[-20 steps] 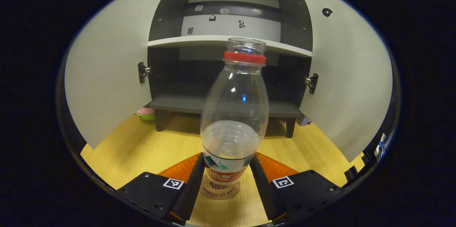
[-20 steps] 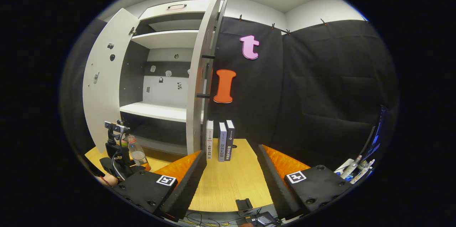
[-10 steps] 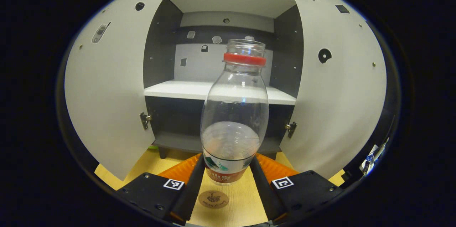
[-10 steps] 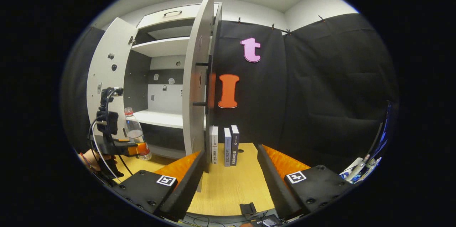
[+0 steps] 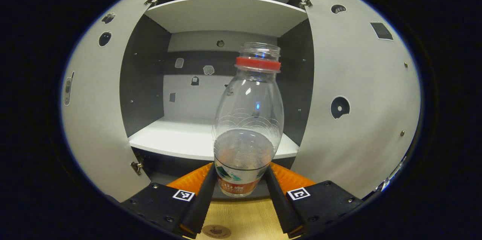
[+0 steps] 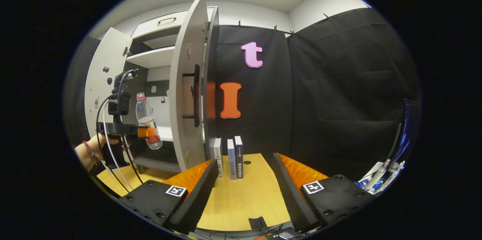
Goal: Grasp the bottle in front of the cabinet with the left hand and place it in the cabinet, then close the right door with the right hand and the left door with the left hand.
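A clear plastic bottle (image 5: 246, 127) with a red neck ring, no cap and some water in it is held upright in the air by my left gripper (image 5: 241, 194), shut on its labelled lower part. It hangs in front of the cabinet's white middle shelf (image 5: 177, 140). Both cabinet doors stand open: the left door (image 5: 98, 119) and the right door (image 5: 357, 93). In the right gripper view the left gripper (image 6: 145, 132) and the bottle (image 6: 147, 119) show far left, held by a hand (image 6: 90, 151). My right gripper (image 6: 244, 187) is open over the table, the right door (image 6: 184, 93) ahead of it.
Three books (image 6: 228, 157) stand upright on the wooden table (image 6: 241, 202) beside the right door. A round coaster (image 5: 215, 230) lies on the table below the bottle. Small items (image 6: 378, 179) sit at the far right. A drawer (image 6: 160, 25) tops the cabinet.
My left gripper has lifted the bottle from table height up to the level of the middle shelf and closer to the cabinet. My right gripper has shifted slightly, still open.
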{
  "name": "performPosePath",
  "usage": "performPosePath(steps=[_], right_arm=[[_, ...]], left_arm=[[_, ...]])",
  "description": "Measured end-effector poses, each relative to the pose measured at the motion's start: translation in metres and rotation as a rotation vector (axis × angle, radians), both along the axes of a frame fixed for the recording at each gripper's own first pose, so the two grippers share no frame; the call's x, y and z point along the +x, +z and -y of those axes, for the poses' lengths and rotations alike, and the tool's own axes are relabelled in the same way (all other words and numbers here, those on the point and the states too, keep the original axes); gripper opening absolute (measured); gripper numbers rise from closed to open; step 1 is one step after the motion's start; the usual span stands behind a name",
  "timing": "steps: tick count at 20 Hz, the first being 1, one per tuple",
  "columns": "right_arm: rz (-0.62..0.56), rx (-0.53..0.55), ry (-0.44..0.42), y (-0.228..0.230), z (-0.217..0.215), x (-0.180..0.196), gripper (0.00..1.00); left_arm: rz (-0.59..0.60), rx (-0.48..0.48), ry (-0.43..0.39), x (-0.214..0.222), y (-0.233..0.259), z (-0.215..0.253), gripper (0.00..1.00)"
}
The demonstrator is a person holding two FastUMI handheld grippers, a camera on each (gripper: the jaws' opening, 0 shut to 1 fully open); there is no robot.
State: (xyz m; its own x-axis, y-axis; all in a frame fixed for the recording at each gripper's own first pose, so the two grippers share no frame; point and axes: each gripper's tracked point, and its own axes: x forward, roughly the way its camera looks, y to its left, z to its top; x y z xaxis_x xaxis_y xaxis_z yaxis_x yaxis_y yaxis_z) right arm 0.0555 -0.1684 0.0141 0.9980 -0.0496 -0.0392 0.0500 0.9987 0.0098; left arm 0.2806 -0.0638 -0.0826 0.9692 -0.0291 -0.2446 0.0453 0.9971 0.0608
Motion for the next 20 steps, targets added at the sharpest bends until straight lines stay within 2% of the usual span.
performPosePath(steps=[3,4,7,8,10,11,15,20], right_arm=[[0.004,0.003,-0.027,0.002,0.011,0.007,0.96],[0.005,0.005,-0.036,0.003,0.015,0.009,1.0],[0.003,0.008,-0.061,0.002,0.023,0.015,0.96],[0.001,0.008,-0.069,0.001,0.024,0.017,1.0],[-0.006,0.01,-0.082,-0.001,0.027,0.023,1.0],[-0.011,0.011,-0.086,-0.002,0.028,0.024,0.96],[-0.025,0.019,-0.104,-0.005,0.031,0.032,0.96],[-0.033,0.021,-0.119,-0.009,0.031,0.038,0.96]], left_arm=[[0.025,0.01,-0.008,0.031,0.011,0.008,0.75],[0.027,0.012,-0.015,0.04,0.013,0.011,0.75],[0.012,0.007,-0.023,0.069,0.008,0.02,0.75],[0.009,0.007,-0.027,0.079,0.007,0.021,0.75],[-0.002,0.01,-0.027,0.095,0.002,0.022,0.75],[-0.015,0.007,-0.025,0.099,-0.002,0.022,0.75],[-0.049,-0.004,-0.029,0.12,-0.01,0.026,0.75],[-0.063,0.052,-0.003,0.14,-0.016,0.021,0.77]])
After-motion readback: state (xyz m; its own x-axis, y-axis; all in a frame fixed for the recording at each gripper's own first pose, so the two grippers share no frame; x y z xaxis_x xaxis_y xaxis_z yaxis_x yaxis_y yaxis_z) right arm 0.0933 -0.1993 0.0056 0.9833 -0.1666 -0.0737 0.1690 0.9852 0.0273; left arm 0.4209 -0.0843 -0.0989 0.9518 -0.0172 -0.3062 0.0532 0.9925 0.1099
